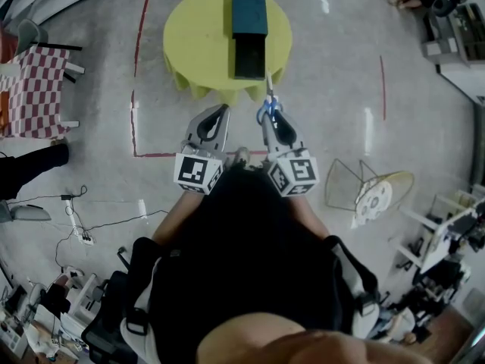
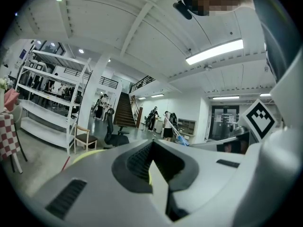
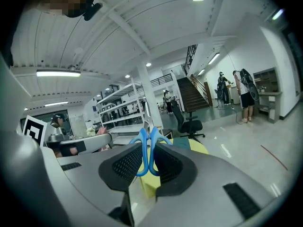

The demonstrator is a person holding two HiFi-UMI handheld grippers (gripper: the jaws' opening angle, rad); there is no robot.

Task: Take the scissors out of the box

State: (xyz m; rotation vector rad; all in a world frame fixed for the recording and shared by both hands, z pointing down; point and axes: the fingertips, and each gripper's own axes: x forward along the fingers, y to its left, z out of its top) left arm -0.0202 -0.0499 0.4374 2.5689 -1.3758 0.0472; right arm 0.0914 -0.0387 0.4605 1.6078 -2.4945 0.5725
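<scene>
Your right hand-held gripper [image 1: 270,117] is pinching the scissors [image 1: 268,97]; your left hand-held gripper [image 1: 223,111] is resting pressed together, so grip firmly while clearing the box [image 1: 250,35].

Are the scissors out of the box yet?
Yes, nearly finished. The blue-handled scissors are out of the box on the yellow table, clamped in the right gripper. The left gripper holds nothing. Only setting them down might be left.

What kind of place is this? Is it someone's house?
Not a house, it seems: more likely a big lab or workshop hall. There are tall metal shelves, a staircase going up, and red tape lines on the floor beside the yellow table.
</scene>
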